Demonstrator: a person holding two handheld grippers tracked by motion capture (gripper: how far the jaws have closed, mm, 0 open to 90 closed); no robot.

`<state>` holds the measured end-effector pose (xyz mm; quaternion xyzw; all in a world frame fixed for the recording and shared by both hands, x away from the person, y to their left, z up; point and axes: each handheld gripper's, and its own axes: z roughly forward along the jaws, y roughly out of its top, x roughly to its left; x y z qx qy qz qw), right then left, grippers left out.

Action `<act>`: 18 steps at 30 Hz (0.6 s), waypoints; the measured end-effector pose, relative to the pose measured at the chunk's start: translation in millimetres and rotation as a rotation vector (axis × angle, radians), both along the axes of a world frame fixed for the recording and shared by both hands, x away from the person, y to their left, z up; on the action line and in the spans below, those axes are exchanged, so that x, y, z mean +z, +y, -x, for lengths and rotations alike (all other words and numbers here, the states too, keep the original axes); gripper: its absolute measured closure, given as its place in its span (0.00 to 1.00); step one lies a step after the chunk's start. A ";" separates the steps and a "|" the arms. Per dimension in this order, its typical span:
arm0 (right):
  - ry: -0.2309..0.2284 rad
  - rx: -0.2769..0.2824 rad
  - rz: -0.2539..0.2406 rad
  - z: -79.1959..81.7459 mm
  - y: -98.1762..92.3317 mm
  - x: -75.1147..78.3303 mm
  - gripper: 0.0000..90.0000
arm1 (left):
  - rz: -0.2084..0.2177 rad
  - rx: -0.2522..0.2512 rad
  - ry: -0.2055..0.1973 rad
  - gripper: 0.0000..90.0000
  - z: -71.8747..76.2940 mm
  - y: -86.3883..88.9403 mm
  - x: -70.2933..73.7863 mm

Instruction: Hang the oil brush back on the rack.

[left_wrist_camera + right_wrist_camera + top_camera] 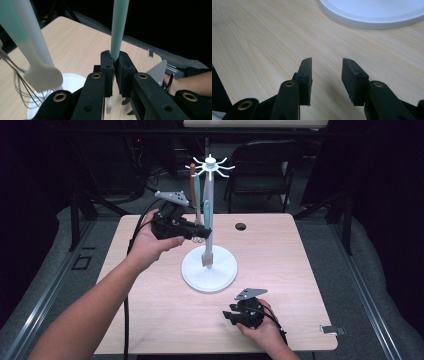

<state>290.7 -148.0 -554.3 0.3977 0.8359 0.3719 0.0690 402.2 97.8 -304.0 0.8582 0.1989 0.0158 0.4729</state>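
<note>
A light wooden table point(150, 320) stands in a dark room, seen from above. Near its centre sits a white rack point(209, 265): a round base, an upright pole, and a ring of hooks at the top. Utensils hang from the hooks on the side toward the table's left edge, among them a brown-handled one and a wire whisk point(22, 92); which hook each uses cannot be told.

A person's left forearm reaches in from the near left corner. The left gripper point(202, 231) is raised above the table just left of the pole, pointing toward it. Its jaws are clamped on the teal handle of a spatula point(206, 232), which hangs upright beside the pole with its pale blade low over the base. In the left gripper view the teal handle point(118, 27) rises straight up from between the closed pads.

The right gripper point(229, 314) rests low near the table's near edge, toward the right corner, well apart from the rack. In the right gripper view its jaws point(325, 80) stand apart with bare wood between them, holding nothing, and the base's rim lies beyond.
</note>
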 end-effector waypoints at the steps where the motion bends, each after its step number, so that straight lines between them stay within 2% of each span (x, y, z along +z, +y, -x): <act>1: -0.001 -0.004 -0.005 0.0 -0.1 0.0 0.67 | -0.002 -0.005 -0.004 0.94 -1.1 -2.3 5.4; 8: -0.010 -0.007 -0.017 0.1 -1.0 -0.6 0.67 | 0.006 0.002 -0.008 0.94 -13.3 -9.4 22.7; 12: -0.015 -0.015 -0.032 0.1 -0.5 -1.2 0.66 | 0.030 0.026 0.011 0.94 -24.6 -9.0 23.7; 18: -0.007 -0.008 -0.021 0.2 0.0 -2.8 0.66 | 0.058 0.036 0.057 0.94 -35.5 -5.8 20.0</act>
